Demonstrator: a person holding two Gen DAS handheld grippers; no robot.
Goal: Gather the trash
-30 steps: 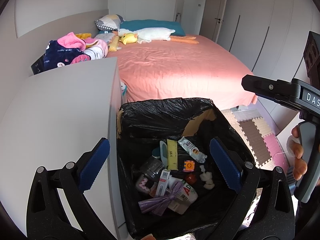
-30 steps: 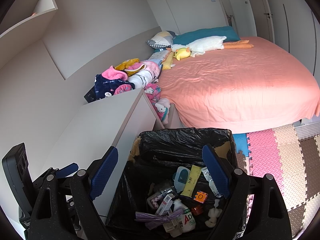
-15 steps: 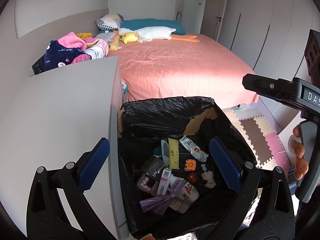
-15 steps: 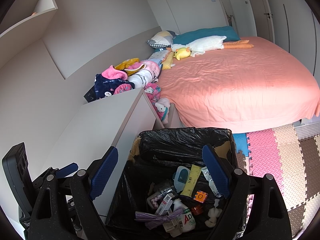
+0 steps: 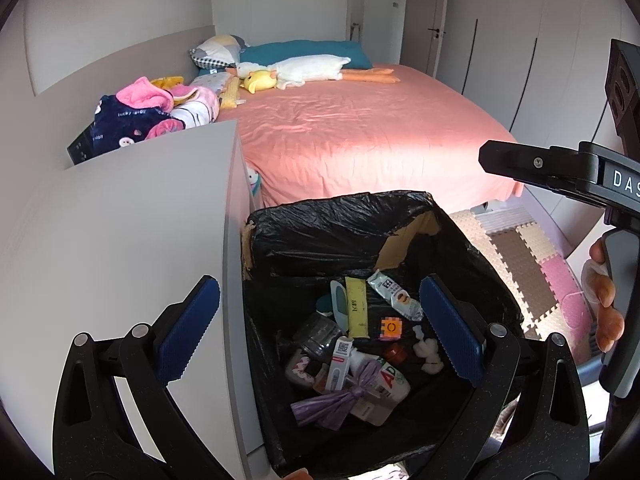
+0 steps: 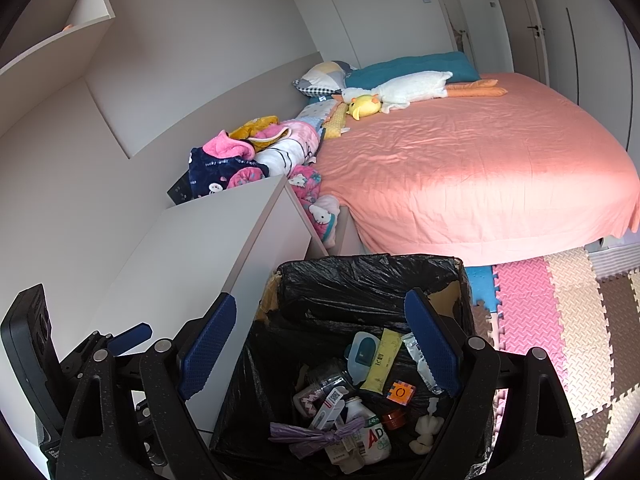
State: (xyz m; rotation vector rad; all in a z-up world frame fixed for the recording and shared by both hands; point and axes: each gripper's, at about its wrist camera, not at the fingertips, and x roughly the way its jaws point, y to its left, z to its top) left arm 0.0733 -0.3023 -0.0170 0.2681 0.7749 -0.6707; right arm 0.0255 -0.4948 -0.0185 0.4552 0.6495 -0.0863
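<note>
**Both grippers idle above a loaded bin**

The left hand-held gripper hangs with its jaws spread wide and nothing between the blue pads; the right hand-held gripper stands likewise wide and empty; both point down into the trash bin, a cardboard box lined with a black bag, which stands on the floor against the side of the white worktop, near the foot of the bed. The collected trash lies on the bin's bottom: a yellow sachet, a small bottle, a purple tied bag and wrappers. The worktop shows bare in both views, so the collecting looks close to done.

Risks, as I judge them: the bag's rim sags at the far right corner, where cardboard shows, so a jaw dipping in could snag the film and drag it down; the two grippers sit close together and could knock each other; the worktop's edge crowds the left side. Open room lies rightward over the foam floor mat.
</note>
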